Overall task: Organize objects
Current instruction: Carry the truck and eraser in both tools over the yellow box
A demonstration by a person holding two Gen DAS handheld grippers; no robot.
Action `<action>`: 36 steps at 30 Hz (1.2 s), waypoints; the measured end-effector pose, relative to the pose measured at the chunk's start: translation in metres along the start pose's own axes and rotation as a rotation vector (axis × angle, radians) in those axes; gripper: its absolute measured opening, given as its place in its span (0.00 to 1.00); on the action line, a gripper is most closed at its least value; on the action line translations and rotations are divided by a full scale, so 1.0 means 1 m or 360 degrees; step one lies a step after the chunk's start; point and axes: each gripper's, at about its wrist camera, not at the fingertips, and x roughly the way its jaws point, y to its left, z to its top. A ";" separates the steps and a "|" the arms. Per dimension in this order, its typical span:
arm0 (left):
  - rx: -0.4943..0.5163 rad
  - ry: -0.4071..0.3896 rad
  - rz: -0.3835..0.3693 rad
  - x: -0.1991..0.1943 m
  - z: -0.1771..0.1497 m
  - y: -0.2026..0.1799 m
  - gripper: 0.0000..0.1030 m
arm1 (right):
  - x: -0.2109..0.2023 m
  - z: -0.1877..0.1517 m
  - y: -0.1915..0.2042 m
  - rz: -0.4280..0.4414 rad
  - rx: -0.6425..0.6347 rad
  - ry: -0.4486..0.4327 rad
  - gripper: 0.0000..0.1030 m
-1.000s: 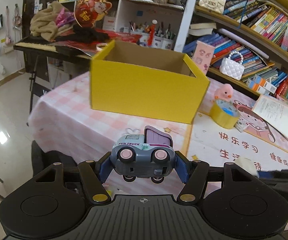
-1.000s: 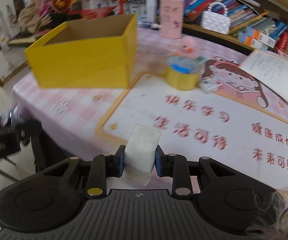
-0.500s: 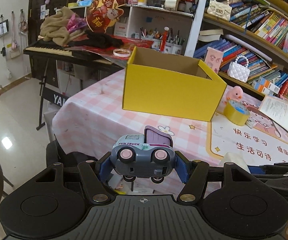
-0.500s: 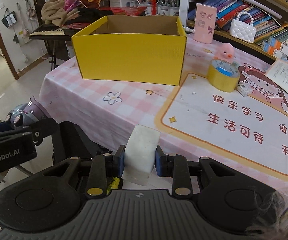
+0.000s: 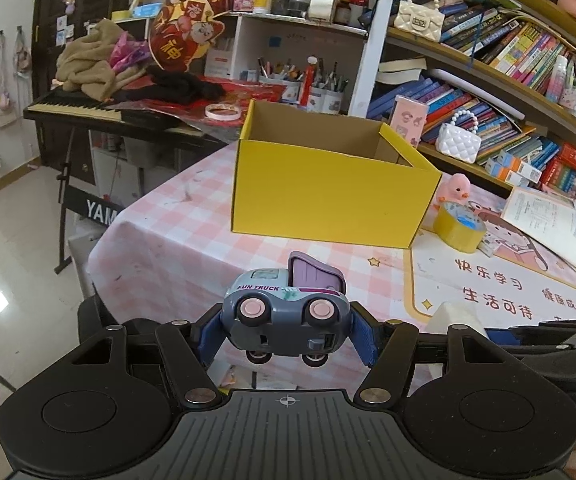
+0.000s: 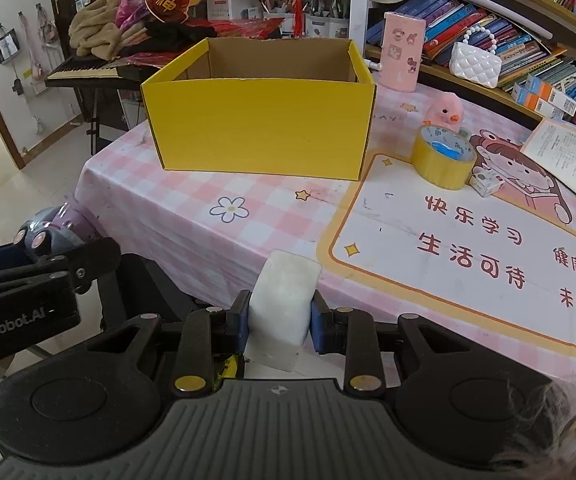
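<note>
The yellow box point(image 6: 260, 120) looks like matt cardboard. The toy truck point(image 5: 286, 314) is glossy plastic. The white block point(image 6: 282, 306) looks matt, slightly rough.

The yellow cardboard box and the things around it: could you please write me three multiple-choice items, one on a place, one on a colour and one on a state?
1. Where does the roll of yellow tape lie?
A. inside the box
B. on the table, right of the box
C. on the keyboard

2. What colour are the wheel hubs of the toy truck?
A. pink
B. green
C. orange

3. What is the state of the right gripper?
A. open and empty
B. shut on the white block
C. shut on the tape

Answers: 1 B, it sits beside the yellow cardboard box near the pink duck toy; 2 A, both hubs facing the left wrist camera are pink; 3 B, the fingers press the white block from both sides.
</note>
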 end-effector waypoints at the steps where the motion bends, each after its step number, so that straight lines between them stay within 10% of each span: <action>1: 0.0004 -0.0002 0.0000 0.002 0.001 -0.001 0.62 | 0.001 0.001 0.000 -0.0001 0.0001 0.0003 0.27; 14: 0.0047 -0.0087 -0.0013 0.026 0.045 -0.013 0.62 | 0.024 0.044 -0.004 0.0035 0.0021 -0.0053 0.27; 24: 0.0105 -0.0297 0.0013 0.061 0.123 -0.028 0.62 | 0.030 0.124 -0.033 0.0029 0.0005 -0.0367 0.26; 36: 0.0175 -0.0111 0.0176 0.158 0.168 -0.047 0.62 | 0.102 0.214 -0.073 0.0092 -0.0140 -0.0346 0.26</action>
